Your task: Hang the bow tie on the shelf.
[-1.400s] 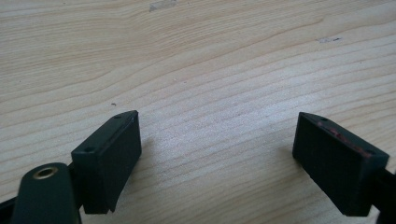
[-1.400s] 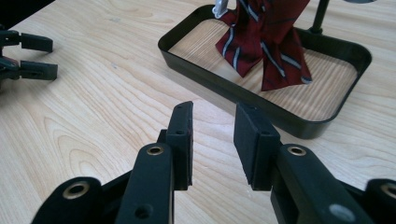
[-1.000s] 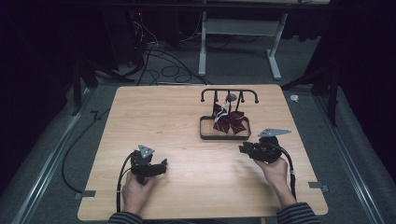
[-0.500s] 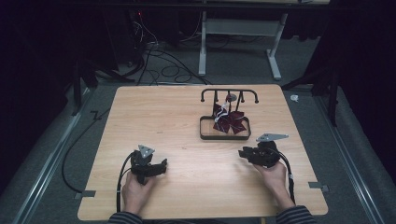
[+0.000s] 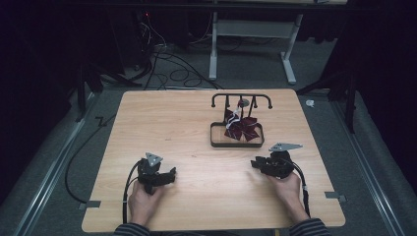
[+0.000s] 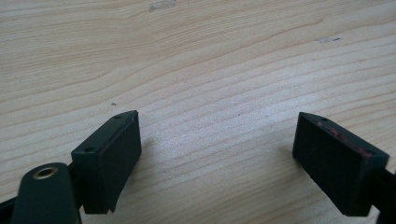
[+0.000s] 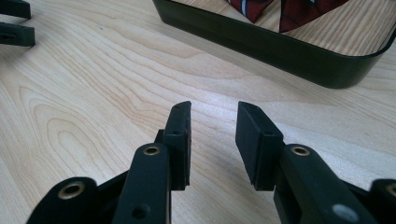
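Note:
A black tray with a low hook rail stands right of the middle of the wooden table. In it lies a dark red patterned bow. My right gripper rests near the front right, just in front of the tray, pointing left. In the right gripper view its jaws stand apart over bare wood, with the tray's rim and the red cloth ahead. My left gripper lies at the front left, pointing right. Its jaws stand wide open over bare wood.
Tape marks sit at the table's front corners. Behind the table, cables run over the grey floor beside a white desk frame. The left gripper's jaws show far off in the right gripper view.
The right hand has drawn its gripper back a little from the tray toward the front edge. The left gripper has stayed where it was.

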`<state>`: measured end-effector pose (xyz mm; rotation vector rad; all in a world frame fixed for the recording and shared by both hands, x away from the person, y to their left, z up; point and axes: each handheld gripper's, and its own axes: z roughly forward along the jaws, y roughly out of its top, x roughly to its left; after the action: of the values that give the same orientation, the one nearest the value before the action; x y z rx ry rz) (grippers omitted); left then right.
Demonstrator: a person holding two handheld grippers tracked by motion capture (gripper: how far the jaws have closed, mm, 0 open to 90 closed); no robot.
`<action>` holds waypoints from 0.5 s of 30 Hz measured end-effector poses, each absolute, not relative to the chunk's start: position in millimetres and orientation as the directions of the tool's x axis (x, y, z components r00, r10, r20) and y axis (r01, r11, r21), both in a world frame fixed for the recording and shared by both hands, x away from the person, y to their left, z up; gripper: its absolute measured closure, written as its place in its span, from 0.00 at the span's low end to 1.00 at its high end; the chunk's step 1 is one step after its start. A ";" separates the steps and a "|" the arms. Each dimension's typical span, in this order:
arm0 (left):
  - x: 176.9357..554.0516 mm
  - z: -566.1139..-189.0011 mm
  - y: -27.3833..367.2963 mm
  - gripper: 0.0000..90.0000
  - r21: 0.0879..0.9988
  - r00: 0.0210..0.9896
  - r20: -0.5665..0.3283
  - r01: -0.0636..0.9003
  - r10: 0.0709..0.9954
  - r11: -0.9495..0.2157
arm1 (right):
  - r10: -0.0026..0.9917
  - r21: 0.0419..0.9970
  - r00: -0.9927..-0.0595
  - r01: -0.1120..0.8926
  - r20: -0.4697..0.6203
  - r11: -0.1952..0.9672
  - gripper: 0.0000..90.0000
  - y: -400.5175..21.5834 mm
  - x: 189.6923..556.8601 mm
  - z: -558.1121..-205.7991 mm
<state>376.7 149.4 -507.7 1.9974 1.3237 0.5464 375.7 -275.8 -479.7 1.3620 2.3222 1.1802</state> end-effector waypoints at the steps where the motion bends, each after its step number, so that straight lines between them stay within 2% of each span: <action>1: 376.7 -507.7 149.4 0.18 0.726 0.397 -0.020 0.636 0.918 -0.260 | 0.805 0.722 -0.554 0.644 0.211 0.254 0.75 -275.8 375.5 -479.9; 15: 376.7 -507.7 149.4 0.18 0.726 0.397 -0.019 0.637 0.917 -0.260 | 0.804 0.727 -0.558 0.637 0.206 0.256 0.75 -272.5 374.4 -481.8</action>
<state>376.7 149.4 -507.7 1.9975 1.3237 0.5464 374.4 -272.5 -481.8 1.3520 2.3170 1.1866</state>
